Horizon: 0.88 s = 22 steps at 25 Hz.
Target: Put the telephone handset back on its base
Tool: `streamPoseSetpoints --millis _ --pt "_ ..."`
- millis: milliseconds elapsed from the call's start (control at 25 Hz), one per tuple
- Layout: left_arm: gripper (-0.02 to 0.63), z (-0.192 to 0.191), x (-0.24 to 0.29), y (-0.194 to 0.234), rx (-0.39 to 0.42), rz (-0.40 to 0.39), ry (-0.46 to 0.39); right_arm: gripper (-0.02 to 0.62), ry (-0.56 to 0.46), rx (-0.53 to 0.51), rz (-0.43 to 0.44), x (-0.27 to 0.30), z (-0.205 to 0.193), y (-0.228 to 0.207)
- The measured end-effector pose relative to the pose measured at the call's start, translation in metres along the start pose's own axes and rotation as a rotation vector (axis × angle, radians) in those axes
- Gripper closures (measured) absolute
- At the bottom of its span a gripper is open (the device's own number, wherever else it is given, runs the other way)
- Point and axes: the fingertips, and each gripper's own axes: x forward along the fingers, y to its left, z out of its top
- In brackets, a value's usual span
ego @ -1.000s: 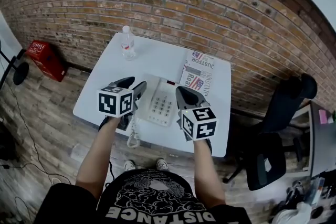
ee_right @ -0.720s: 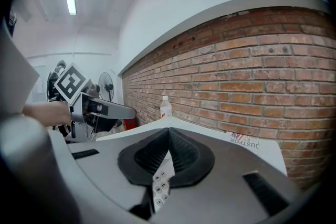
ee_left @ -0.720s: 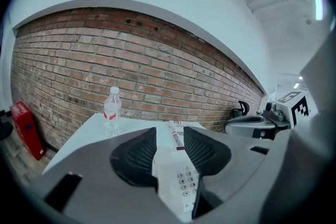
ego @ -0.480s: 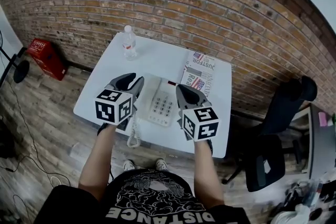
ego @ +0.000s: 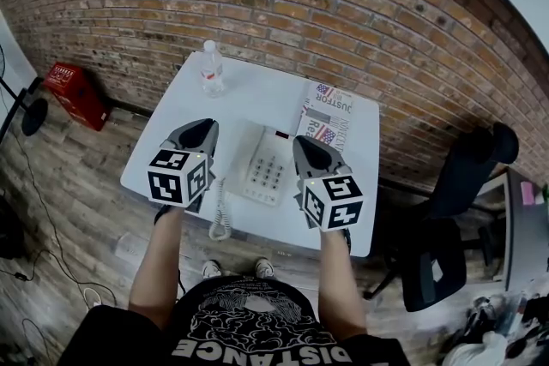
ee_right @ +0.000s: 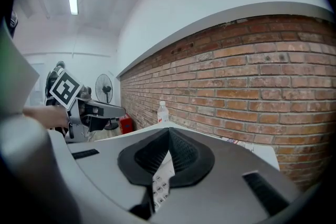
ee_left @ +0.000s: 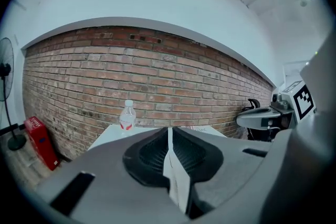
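Note:
A white telephone base (ego: 269, 171) sits on the white table (ego: 249, 94). Its handset (ego: 243, 155) lies along the base's left side, and the coiled cord (ego: 220, 220) hangs over the table's front edge. My left gripper (ego: 197, 133) hovers to the left of the phone, apart from it. Its jaws are closing and stand almost together, with nothing between them (ee_left: 169, 131). My right gripper (ego: 309, 148) hovers at the phone's right side, shut and empty (ee_right: 168, 131). The keypad (ee_right: 159, 187) shows below its jaws.
A plastic water bottle (ego: 210, 69) stands at the table's far left corner. A magazine (ego: 326, 121) lies at the far right. A brick wall runs behind the table. On the floor are a red box (ego: 75, 94) at the left and a black office chair (ego: 455, 210) at the right.
My left gripper has drawn away from the handset to the left and its jaws have closed. The right gripper has barely shifted.

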Motion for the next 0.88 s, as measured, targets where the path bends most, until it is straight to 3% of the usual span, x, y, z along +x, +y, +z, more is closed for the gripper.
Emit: streamPoseSetpoints --millis 880 --pt "0.584 -0.0055 -0.0043 0.0031 -0.022 -0.001 0.021 0.594 -0.001 -0.002 0.002 -0.0017 0.003 0.0056"
